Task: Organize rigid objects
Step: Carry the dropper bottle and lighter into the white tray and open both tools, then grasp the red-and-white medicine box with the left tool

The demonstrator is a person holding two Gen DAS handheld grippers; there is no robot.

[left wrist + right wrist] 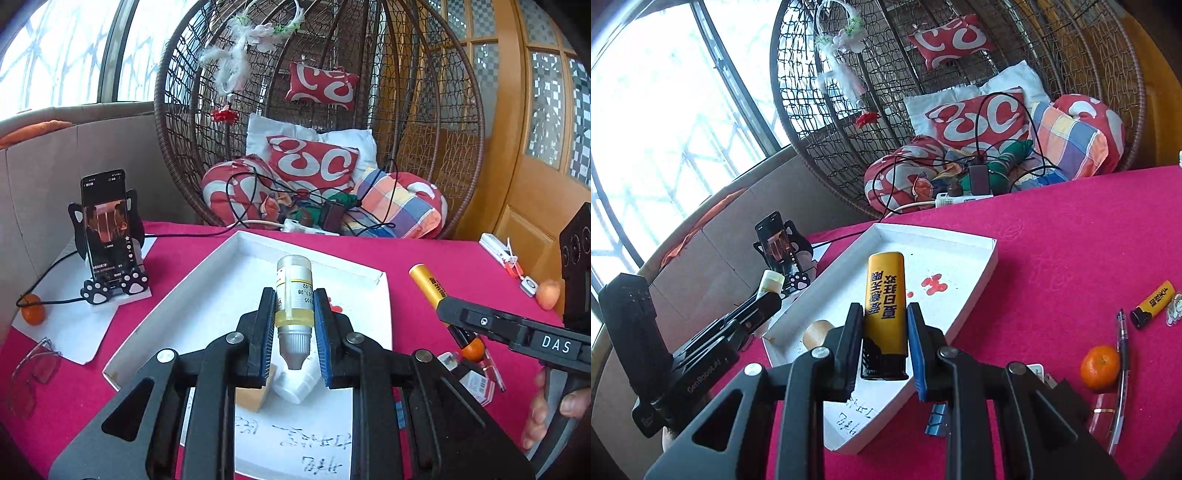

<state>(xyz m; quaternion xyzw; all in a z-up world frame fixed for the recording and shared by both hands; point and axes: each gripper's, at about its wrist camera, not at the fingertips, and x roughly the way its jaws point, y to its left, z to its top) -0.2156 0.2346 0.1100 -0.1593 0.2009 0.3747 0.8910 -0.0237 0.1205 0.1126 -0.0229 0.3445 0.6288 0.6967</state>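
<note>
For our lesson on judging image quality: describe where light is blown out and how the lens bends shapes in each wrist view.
Left wrist view: the window at top left is washed out white; the white tray edges bow and the corners go dark. Right wrist view: the window is blown out across the left; its frames curve strongly, while the yellow lighter between the jaws stays sharp.

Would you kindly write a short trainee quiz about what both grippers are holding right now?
1. True or false: the left gripper grips a small bottle above the white tray.
2. What does the right gripper hold? A) pen B) yellow lighter C) orange
3. Fill in: a second lighter lies on the ____ tablecloth, near the orange and pen.

Key: 1 true; 2 B, the yellow lighter; 3 red.
</note>
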